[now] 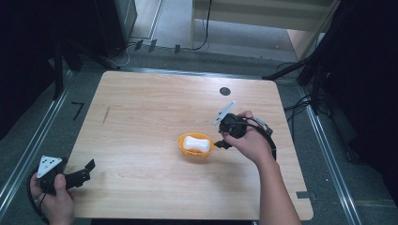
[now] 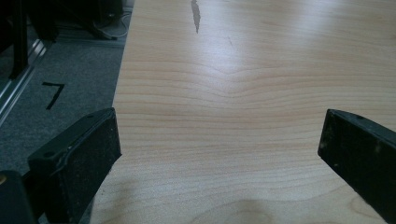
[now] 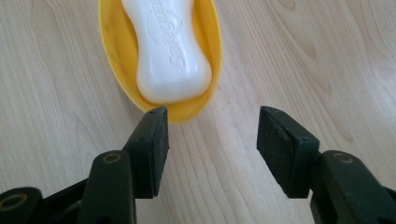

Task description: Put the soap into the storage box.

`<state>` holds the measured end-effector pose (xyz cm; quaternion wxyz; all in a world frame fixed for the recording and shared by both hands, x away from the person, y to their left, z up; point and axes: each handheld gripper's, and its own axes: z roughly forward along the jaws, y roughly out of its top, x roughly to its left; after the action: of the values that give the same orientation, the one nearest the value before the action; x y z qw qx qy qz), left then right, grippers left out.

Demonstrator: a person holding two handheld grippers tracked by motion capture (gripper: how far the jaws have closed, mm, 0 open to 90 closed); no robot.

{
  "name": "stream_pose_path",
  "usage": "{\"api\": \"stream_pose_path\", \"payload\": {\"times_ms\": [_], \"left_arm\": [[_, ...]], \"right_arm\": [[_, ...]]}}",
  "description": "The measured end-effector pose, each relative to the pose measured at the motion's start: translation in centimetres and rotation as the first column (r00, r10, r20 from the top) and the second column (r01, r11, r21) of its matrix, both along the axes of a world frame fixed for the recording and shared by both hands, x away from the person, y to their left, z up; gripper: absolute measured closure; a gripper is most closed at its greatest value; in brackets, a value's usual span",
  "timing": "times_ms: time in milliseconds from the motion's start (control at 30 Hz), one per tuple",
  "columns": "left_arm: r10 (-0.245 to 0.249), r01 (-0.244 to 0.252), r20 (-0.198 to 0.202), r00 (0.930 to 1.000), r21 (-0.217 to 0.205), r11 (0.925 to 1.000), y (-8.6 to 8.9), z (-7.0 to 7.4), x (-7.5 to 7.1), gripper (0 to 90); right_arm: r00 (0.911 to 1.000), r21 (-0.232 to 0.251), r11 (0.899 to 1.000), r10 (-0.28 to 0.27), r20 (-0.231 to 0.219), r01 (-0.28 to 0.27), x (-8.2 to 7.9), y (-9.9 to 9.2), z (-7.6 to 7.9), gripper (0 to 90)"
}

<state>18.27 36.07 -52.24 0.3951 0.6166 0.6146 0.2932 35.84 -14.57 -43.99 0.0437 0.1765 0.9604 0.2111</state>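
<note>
A: How far along does this look to you?

B: The white soap bar [image 1: 195, 144] lies in the yellow dish [image 1: 183, 148], which sits a little right of the middle of the tabletop [image 1: 141, 122], closer to the near edge than the far one. If the work is to lift the soap or the dish, my guess is that the grasp has not yet been made. If it was to set the soap in the dish, that part looks done.

A: And the right gripper [image 3: 212, 140]?

B: Its jaws stand apart, with nothing between them but bare wood. In the right gripper view the near end of the dish [image 3: 187, 113] sits just ahead of the one jaw's tip, very close; I cannot tell whether they touch. The soap [image 3: 168, 51] lies lengthwise in the dish, pointing away from the jaws. From above, the right hand [image 1: 251, 140] holds the gripper just beside the dish's right rim.

A: So what is left?

B: Most likely to move forward and close on the dish rim or the soap. The gap looks wide enough for the soap's end, I'd judge.

A: The left gripper [image 1: 77, 176]?

B: At the near left corner of the tabletop, well apart from the dish. Its jaws gape wide over bare wood, holding nothing.
</note>
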Motion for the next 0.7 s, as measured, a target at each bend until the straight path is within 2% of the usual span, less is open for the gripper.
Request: {"api": "stream_pose_path", "payload": {"times_ms": [400, 700], "left_arm": [[-0.001, 0.001, -0.001, 1.0, 0.001, 1.0, 0.0, 0.0, 0.0, 0.0], [-0.001, 0.001, -0.001, 1.0, 0.001, 1.0, 0.0, 0.0, 0.0, 0.0]], "right_arm": [[0.9982, 0.007, 0.998, -0.059, -0.007, 0.059, -0.7, -3.3, -1.0, 44.2], [0.9948, 0.021, 0.995, -0.101, -0.01, 0.102, -1.8, -5.9, -2.2, 35.6]]}}
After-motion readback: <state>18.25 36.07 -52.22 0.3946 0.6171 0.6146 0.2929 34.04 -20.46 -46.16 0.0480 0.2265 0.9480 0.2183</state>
